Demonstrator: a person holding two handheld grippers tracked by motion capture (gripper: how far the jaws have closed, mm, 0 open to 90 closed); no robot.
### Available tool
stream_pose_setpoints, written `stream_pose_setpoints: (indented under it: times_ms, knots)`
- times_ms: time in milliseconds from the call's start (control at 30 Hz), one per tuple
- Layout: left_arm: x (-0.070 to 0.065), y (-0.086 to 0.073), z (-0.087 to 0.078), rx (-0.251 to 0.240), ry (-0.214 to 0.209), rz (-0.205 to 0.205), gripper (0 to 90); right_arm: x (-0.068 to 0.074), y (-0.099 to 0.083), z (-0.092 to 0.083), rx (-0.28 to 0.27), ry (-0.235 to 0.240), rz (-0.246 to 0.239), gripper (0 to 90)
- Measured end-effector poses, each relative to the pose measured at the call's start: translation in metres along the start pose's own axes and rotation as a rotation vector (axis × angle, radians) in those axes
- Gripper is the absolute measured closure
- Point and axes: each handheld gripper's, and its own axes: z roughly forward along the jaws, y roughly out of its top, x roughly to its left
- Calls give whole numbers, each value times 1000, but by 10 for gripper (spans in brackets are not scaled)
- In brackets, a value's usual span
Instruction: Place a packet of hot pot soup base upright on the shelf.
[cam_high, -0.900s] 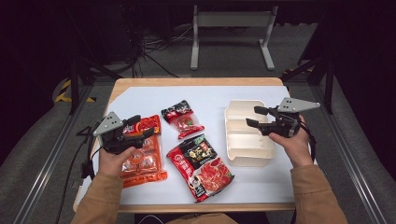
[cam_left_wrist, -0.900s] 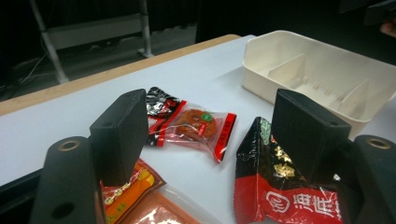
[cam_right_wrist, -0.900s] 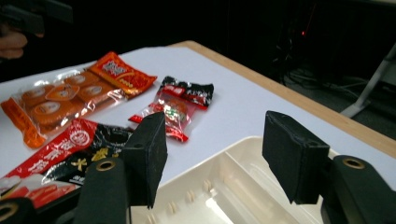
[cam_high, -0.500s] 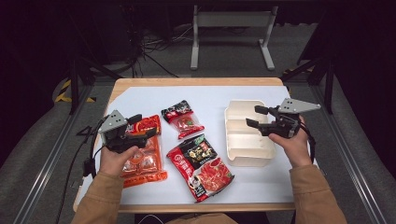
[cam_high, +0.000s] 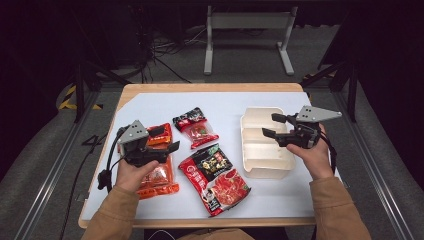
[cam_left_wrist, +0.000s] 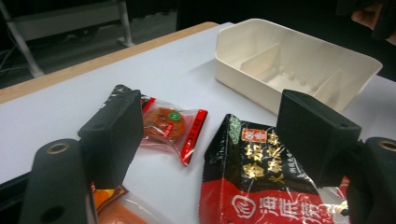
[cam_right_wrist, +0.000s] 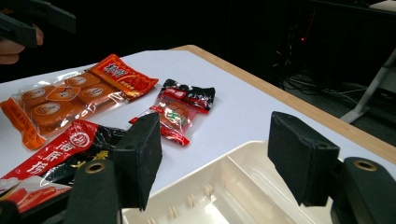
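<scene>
Both grippers, left gripper (cam_high: 167, 139) and right gripper (cam_high: 271, 125), are wide open and hold nothing. Grab the orange packet (cam_high: 159, 176) by its edge. Then lift it gently into the tray (cam_high: 250, 122).

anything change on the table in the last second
Hardly anything. The left tool has drifted slightly toward the person over the orange packet, jaws open and empty. The right tool hovers open over the white tray as before. All three packets and the tray lie where they were.

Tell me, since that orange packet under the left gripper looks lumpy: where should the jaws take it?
Probably by the flat printed end of the orange packet, from above with the left gripper, whose jaws stand open. The middle bulges with round pieces; that end lies thin.
</scene>
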Motion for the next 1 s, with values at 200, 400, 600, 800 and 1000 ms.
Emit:
stream_pose_setpoints:
  times_ms: [200,400,600,800,1000]
  knots:
    - [-11,-1,10,31,-30,26,240,2,1,1,5,5,-4,355]
    - [-16,-4,21,83,-51,40,239,8,4,2,5,10,-25,355]
    - [-13,-13,33,133,-49,11,240,9,4,4,11,13,-28,355]
    - [-9,-27,48,198,-27,-21,283,11,4,7,21,16,-35,355]
    - [-7,-37,59,247,-16,-39,333,11,3,7,20,18,-35,354]
